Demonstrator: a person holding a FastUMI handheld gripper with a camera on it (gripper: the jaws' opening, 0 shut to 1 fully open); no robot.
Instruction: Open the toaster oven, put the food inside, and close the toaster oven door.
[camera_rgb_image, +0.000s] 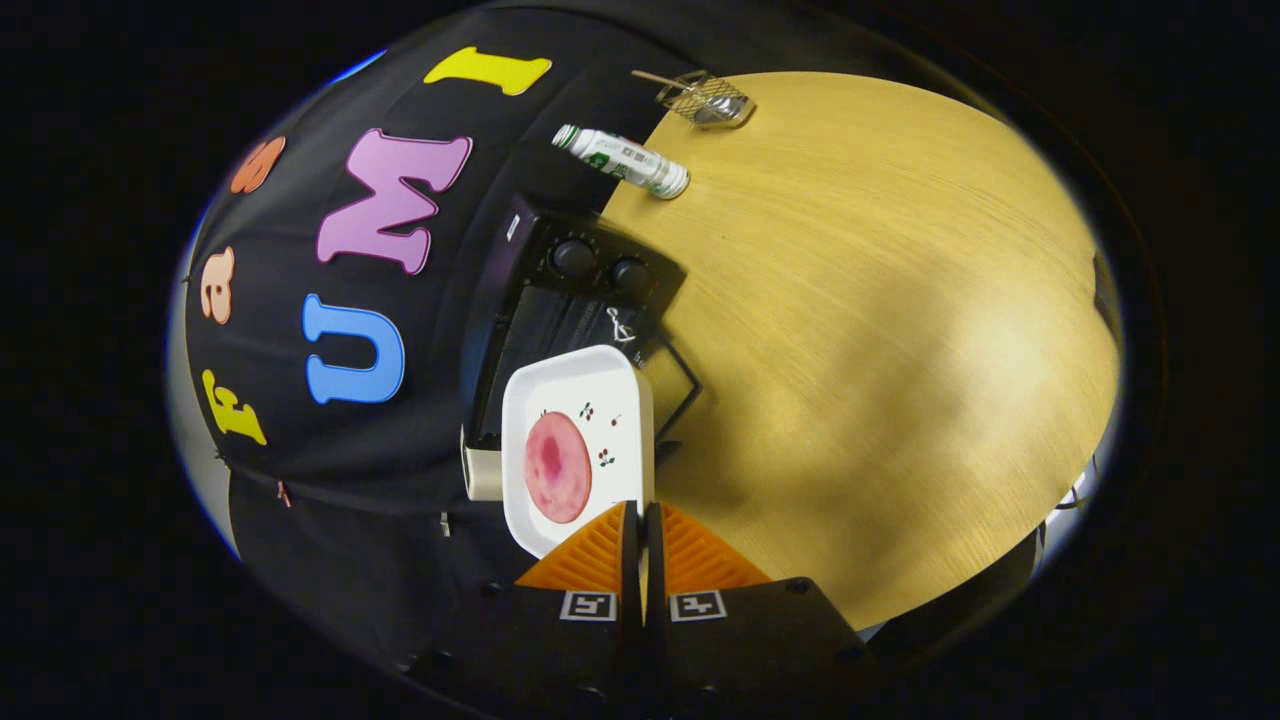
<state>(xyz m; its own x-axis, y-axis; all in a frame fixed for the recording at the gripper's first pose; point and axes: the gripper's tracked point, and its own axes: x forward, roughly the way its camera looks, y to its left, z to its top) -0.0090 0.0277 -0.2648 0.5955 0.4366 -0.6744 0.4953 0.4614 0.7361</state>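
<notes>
Tongs (641, 520) pinch white sq plate (575, 420) w/ pink round food (557, 466).

A round wooden table (880, 330) with a pale, light-grained top carries everything here. On it, close to the black cloth wall, stands a black toaster oven (560, 310) with two round knobs on its front panel; its glass door (672, 385) is open and hangs down toward the tabletop. Beyond the oven, near the table's far edge, a white bottle (622, 161) with a green cap and printed label lies on its side. Further along that same edge sits a small wire-mesh basket (706, 99) with a thin handle, well apart from the bottle
</notes>
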